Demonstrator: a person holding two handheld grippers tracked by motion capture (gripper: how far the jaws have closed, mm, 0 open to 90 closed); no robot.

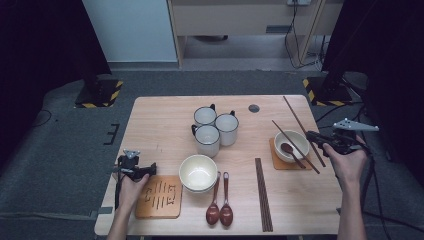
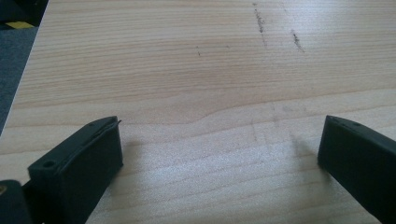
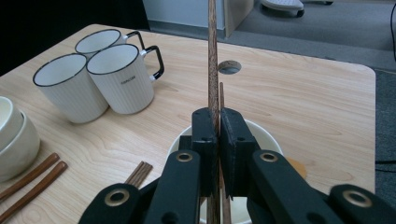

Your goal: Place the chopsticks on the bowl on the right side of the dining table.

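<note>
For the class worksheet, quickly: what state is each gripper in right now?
Left gripper: open, nothing between its fingers, over bare table.
Right gripper: closed on a wooden chopstick, above the bowl.

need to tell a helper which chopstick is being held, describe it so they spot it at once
Start at the small white bowl on its coaster at the table's right side. A chopstick slants across its rim; unlike the lone one lying beyond it, the right claw pinches it.

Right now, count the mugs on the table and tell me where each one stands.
3, clustered at the table's middle back: the rear-left mug, the rear-right mug, and the front mug, just behind the stacked cream bowls. None looks hidden.
</note>
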